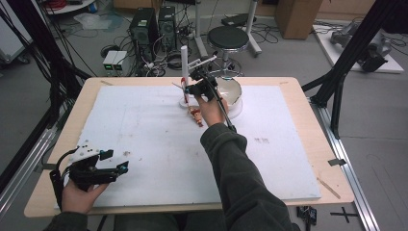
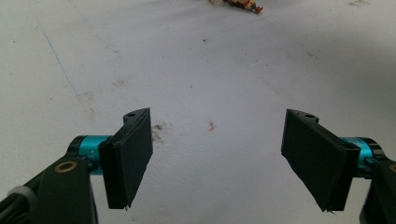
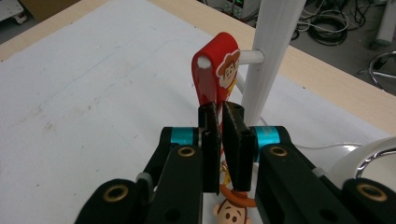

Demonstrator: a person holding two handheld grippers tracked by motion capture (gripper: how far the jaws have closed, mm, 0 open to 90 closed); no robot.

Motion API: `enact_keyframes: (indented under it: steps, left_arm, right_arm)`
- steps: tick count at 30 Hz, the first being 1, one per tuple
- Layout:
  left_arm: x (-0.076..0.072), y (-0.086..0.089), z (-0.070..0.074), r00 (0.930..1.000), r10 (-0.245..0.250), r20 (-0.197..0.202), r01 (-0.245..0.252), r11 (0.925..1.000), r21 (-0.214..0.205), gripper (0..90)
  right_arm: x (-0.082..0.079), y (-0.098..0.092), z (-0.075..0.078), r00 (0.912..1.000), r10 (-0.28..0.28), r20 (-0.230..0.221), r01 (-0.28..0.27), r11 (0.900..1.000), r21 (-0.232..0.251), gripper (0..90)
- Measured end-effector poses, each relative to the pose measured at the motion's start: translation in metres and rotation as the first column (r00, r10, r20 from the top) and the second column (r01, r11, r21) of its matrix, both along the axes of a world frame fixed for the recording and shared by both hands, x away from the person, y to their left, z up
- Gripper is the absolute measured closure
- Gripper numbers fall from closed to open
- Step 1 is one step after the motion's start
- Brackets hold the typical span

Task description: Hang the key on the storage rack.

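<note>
A white stand [image 1: 184, 72] with side pegs rises at the far middle of the white mat [image 1: 144, 130]. In the right gripper view a red strap [image 3: 215, 77] with a cartoon cowboy face loops around a peg [image 3: 251, 57] of the stand's post [image 3: 275, 42]. My right gripper [image 3: 220, 111] is shut on the strap just below the peg. A small cowboy-head charm [image 3: 232, 211] hangs under the jaws and touches the mat by my right hand [image 1: 196, 115]. My left gripper [image 1: 117, 160] rests near the front left edge, jaws wide open [image 2: 219, 116] over bare mat.
A white bowl [image 1: 232, 94] stands right behind the right gripper, its rim [image 3: 369, 156] close to the right jaw arm. The mat carries faint stains [image 2: 159, 130]. A wooden table border [image 1: 332, 159] surrounds the mat. A stool [image 1: 227, 38] and computers stand beyond the table.
</note>
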State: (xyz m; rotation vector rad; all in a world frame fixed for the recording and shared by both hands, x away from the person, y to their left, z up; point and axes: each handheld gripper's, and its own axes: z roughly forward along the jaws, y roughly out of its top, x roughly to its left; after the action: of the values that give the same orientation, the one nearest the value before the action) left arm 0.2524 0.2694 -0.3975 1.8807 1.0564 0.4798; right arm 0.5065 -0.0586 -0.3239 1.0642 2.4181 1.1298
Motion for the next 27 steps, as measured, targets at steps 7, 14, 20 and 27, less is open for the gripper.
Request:
enact_keyframes:
  steps: [7,14,20,27]
  left_arm:
    - [0.0,0.0,0.0,1.0,-0.002,-0.002,0.002,1.0,-0.003,25.2]
    - [0.0,0.0,0.0,1.0,-0.004,0.001,0.004,1.0,-0.002,25.2]
    - [0.0,0.0,0.0,1.0,-0.002,-0.001,0.002,1.0,0.0,25.2]
    - [0.0,0.0,0.0,1.0,-0.003,0.002,0.003,1.0,0.002,25.2]
  right_arm:
    - [0.003,-0.001,0.001,0.9994,-0.032,0.014,0.032,0.9995,0.001,86.2]
    - [0.008,-0.003,-0.001,0.998,-0.06,0.017,0.06,0.9981,0.013,87.5]
    - [0.009,-0.002,-0.005,0.9982,-0.06,0.007,0.06,0.9982,0.008,87.2]
    - [0.012,-0.007,-0.01,0.9978,-0.053,-0.04,0.054,0.9985,0.014,82.0]
